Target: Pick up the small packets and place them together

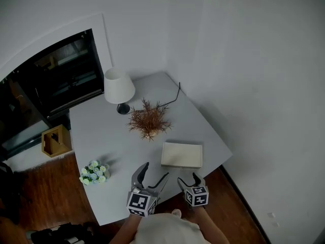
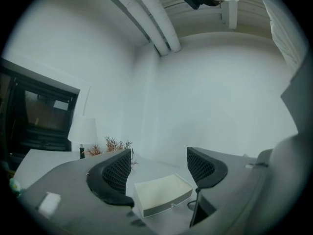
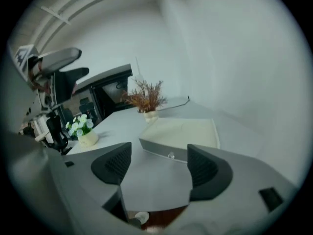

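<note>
Cream box [image 1: 182, 155] near the counter [image 1: 101, 131] edge is my best lead, since I see no small packets in any view, so I'd ease the left tongs [image 1: 156, 171] and right tongs [image 1: 188, 178], both wide and empty, over it to look inside.

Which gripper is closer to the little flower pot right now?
Left. The left gripper is to the right of the flower pot; the right gripper is farther right still, in front of the white box.
</note>
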Tool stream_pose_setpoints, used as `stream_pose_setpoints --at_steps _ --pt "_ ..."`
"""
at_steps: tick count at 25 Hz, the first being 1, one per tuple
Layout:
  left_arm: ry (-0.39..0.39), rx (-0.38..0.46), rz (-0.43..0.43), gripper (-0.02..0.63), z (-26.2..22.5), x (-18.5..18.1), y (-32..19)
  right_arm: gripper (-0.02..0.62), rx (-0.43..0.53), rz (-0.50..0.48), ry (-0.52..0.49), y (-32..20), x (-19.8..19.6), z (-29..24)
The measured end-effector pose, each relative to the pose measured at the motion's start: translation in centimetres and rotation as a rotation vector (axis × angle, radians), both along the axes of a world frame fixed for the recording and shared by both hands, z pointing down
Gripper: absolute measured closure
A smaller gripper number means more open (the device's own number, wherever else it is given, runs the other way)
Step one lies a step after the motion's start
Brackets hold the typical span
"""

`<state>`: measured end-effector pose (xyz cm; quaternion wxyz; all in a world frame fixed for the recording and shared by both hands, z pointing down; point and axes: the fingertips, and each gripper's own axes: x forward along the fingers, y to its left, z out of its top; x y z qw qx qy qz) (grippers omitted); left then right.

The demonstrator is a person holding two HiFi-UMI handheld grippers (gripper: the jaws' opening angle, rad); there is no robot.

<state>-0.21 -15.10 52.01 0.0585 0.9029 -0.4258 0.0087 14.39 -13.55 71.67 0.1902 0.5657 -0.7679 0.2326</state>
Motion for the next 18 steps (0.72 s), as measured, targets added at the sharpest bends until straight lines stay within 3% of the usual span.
stream_pose_setpoints --at_steps 2,3,4,12,16,18 --pt "0.004 -0.006 -0.024 0.261 0.1 -0.4 -0.1 0.26 -0.067 -0.025 0.031 -0.7 -0.3 2.6" --pt "-0.002 -0.01 -0.029 0.261 0.2 -0.5 -0.1 0.344 -0.096 -0.024 0.036 -1.2 -0.2 3.6" --pt "-0.008 -0.015 -0.033 0.261 0.5 -0.5 0.0 0.364 -0.124 -0.019 0.035 -1.8 -0.1 4.5" --pt "-0.022 -0.033 -0.084 0.261 1.0 -2.4 -0.1 0.364 -0.321 0.044 0.05 -4.9 0.0 10.2" --pt "-0.021 -0.028 -0.113 0.272 0.6 -3.5 -0.7 0.365 -0.332 0.116 0.012 -5.9 0.0 10.7" --pt "-0.015 -0.034 -0.119 0.273 0.6 -3.9 -0.8 0.412 -0.337 0.152 0.029 -6.2 0.5 10.7"
